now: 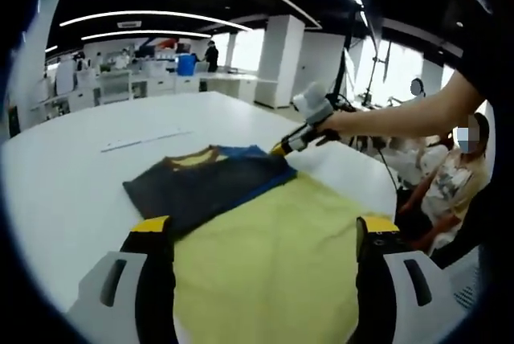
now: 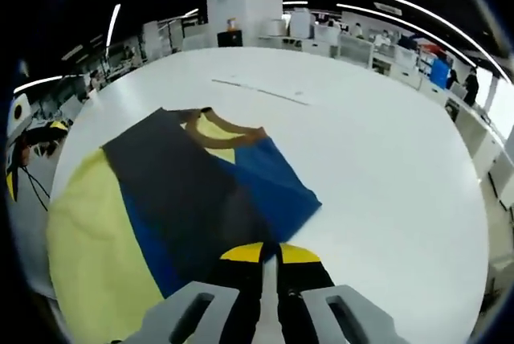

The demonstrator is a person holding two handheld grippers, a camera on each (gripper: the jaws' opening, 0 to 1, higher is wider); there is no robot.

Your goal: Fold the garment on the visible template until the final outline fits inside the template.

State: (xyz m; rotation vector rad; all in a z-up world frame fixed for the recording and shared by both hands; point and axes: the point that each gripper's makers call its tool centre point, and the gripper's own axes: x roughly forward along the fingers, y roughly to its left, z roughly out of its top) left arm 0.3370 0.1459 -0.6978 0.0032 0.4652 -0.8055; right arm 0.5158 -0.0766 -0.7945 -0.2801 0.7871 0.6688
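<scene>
White table [image 2: 385,151]: soft yellow-and-dark garment [image 2: 177,199] lies flat, collar pointing away. Left gripper [image 1: 265,235] wide; right gripper [image 2: 269,255] pinched together.

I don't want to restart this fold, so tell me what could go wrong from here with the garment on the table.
1. The right tool looks shut at the garment's blue-edged side; lifting too fast could drag the whole piece instead of folding it.
2. The left tool is open over the yellow part, pinning nothing, so the garment may slide on the smooth white table.
3. I cannot make out a template outline, so alignment is hard to judge.
</scene>
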